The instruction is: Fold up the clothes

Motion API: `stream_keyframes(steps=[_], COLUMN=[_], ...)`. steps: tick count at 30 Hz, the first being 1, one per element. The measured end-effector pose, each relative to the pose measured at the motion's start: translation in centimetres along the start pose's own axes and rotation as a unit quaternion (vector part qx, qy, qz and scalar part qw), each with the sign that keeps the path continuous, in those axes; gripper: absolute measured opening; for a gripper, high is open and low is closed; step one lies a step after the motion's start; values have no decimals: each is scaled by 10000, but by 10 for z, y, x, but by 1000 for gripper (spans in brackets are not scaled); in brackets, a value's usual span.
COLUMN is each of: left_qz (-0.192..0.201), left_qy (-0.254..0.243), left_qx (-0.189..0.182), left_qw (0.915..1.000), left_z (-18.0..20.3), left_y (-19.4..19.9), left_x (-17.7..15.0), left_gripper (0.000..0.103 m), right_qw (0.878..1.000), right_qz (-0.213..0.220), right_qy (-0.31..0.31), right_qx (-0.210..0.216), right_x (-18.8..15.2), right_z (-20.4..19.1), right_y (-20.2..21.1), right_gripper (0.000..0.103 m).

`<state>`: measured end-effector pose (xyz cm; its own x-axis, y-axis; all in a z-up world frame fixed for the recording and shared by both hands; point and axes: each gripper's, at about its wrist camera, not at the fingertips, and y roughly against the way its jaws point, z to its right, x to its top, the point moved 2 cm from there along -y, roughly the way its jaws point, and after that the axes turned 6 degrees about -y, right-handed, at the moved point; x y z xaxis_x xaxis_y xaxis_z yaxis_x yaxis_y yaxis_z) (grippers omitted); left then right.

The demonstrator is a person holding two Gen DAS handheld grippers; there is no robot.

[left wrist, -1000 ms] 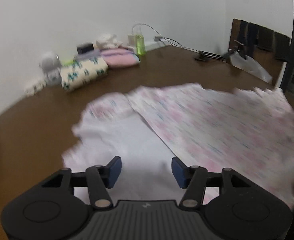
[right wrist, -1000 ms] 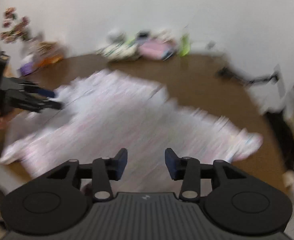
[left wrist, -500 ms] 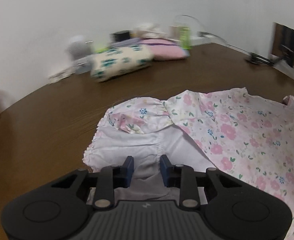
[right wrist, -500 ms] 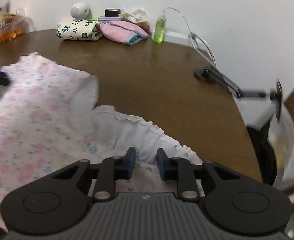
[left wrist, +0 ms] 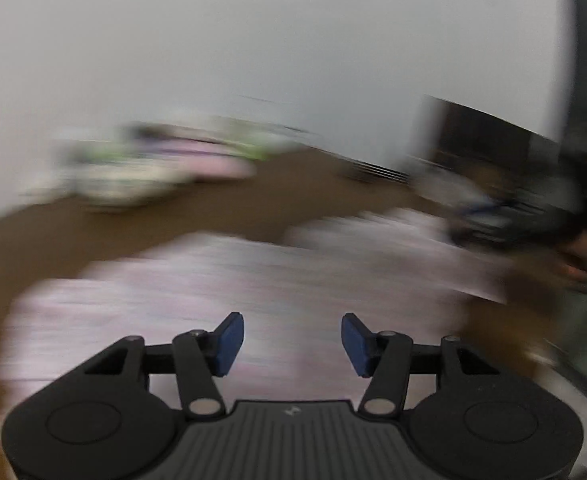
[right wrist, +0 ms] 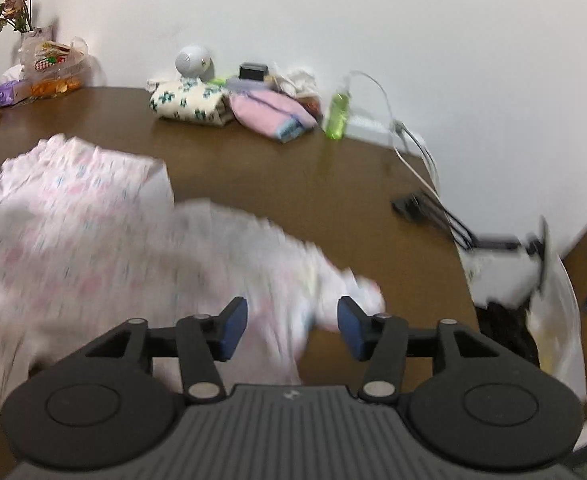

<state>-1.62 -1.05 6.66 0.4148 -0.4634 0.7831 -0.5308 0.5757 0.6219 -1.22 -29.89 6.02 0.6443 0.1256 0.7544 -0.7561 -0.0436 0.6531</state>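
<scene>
A white garment with a pink floral print [right wrist: 105, 224] lies spread on the brown table [right wrist: 293, 176]; it also shows, blurred, in the left wrist view [left wrist: 233, 280]. My left gripper [left wrist: 292, 338] is open and empty above the garment. My right gripper [right wrist: 292, 322] is open and empty above the garment's right edge, near a frilled sleeve [right wrist: 349, 284]. The right gripper [left wrist: 513, 216] shows blurred at the far right of the left wrist view.
Folded clothes, one cream with green print [right wrist: 189, 102] and one pink [right wrist: 271, 114], lie at the back by the wall. A green bottle [right wrist: 337, 116], a white cable [right wrist: 413, 148], a black clamp stand [right wrist: 433, 212], a flower vase [right wrist: 25, 40] and a white bag [right wrist: 533, 280] surround them.
Both grippers were nearly shut at the garment's sleeves half a second ago; now both are open and lifted back from the cloth. The left view swings fast and is blurred.
</scene>
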Motion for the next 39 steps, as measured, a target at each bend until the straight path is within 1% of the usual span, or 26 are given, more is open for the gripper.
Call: stream_keyframes(steps=[1, 3, 5, 6, 7, 8, 9, 10, 12, 15, 17, 18, 20, 21, 22, 23, 26, 28, 30, 31, 32, 33, 35, 36, 37, 39], left_qz=[-117, -387, -490, -511, -518, -528, -559, -589, -649, -711, -519, -450, -419, -372, -325, -287, -313, -312, -287, -273, -265, -257, -253, -268, -277, -257], left_qy=[-72, -361, -870, -1028, -1017, -990, -876, -762, -533, -287, -181, -173, -209, -324, -455, -579, -806, -868, -866, -847, -795, -743, -658, -622, -582, -443], left_qx=[-304, -458, 46, 343, 531, 690, 684, 678, 666, 615, 430, 323, 144, 52, 8, -37, -162, -208, -237, -257, -265, -273, -252, -227, -210, -294], left_qw=[9994, 9976, 9950, 9928, 9921, 9913, 9922, 9930, 9942, 9952, 9976, 9983, 9988, 9988, 9984, 9979, 9961, 9955, 9956, 9957, 9961, 9965, 9972, 9974, 9977, 9983], left_z=[25, 73, 103, 113, 114, 115, 113, 111, 107, 100, 96, 94, 89, 90, 91, 93, 100, 102, 102, 102, 100, 98, 95, 93, 90, 85], left_y=[-13, -35, -49, -54, -57, -60, -59, -59, -58, -54, -37, -33, -30, -27, -25, -22, -26, -27, -28, -27, -26, -26, -26, -28, -31, -31], left_x=[-2, -9, -22, -27, -29, -30, -30, -29, -29, -29, -33, -34, -38, -41, -45, -47, -53, -54, -55, -57, -58, -59, -62, -61, -61, -61], left_gripper=[53, 53, 53, 53, 53, 53, 50, 44, 2, 1, 1, 1, 2, 4, 4, 5, 11, 11, 11, 11, 11, 11, 11, 11, 12, 12], right_qw=[10000, 9998, 9995, 9990, 9979, 9967, 9964, 9976, 9961, 9764, 9611, 9580, 9563, 9573, 9598, 9619, 9649, 9568, 9481, 9445, 9433, 9432, 9332, 9270, 9228, 9090], right_qz=[-52, -155, -245, -338, -466, -511, -445, -246, 532, 1596, 1812, 1623, 1074, 870, 726, 582, 841, 982, 963, 870, 758, 571, -5, -215, -213, 540], right_qy=[-51, -122, -164, -193, -229, -222, -135, 53, 579, 1443, 2080, 2359, 2714, 2745, 2691, 2637, 2243, 2280, 2573, 2741, 2852, 2903, 2979, 3047, 3211, 3792], right_qx=[12, 17, 91, 213, 387, 587, 714, 645, 407, 189, 157, 143, 172, 239, 337, 434, 1081, 1511, 1603, 1590, 1522, 1508, 2011, 2177, 2119, 1641], right_x=[-9, -23, -33, -36, -37, -37, -34, -30, -20, -19, -35, -47, -75, -84, -89, -94, -81, -66, -55, -50, -47, -45, -39, -36, -34, -35], right_z=[5, 15, 27, 31, 35, 37, 37, 37, 33, 22, 18, 17, 19, 20, 21, 22, 16, 4, -7, -13, -17, -18, -17, -17, -19, -27], right_y=[6, 9, 2, -5, -13, -18, -19, -17, -2, 36, 55, 56, 52, 53, 56, 59, 76, 73, 56, 41, 28, 16, -4, -8, -6, 21], right_gripper=[55, 55, 55, 50, 31, 24, 11, 6, 5, 5, 5, 6, 17, 33, 42, 43, 51, 53, 57, 67, 71, 70, 28, 2, 1, 1])
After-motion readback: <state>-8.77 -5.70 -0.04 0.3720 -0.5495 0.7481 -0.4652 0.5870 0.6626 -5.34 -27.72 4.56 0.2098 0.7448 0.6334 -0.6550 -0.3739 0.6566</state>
